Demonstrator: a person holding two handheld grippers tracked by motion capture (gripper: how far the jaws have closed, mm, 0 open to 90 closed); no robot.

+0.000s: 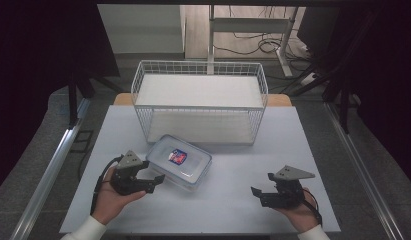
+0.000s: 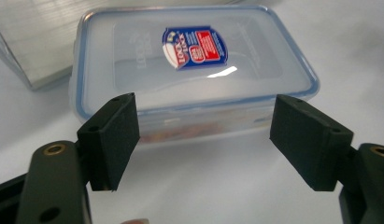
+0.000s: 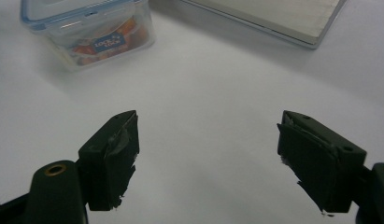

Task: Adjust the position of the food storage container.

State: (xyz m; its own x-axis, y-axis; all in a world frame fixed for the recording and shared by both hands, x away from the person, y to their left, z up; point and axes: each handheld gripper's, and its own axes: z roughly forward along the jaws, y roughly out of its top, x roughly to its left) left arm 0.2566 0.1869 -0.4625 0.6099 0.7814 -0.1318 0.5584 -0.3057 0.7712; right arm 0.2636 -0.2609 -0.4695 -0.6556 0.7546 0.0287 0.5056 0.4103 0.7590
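Left gripper (image 2: 203,140) wide open, holding nothing, aimed at near short side of plastic container (image 1: 179,161). Right gripper (image 1: 263,192) wide open, empty, well apart. Container on table (image 1: 233,200), just before wire basket (image 1: 200,100). Probably light, rigid, slippery; grasp across the short side. Contents hard to make out.
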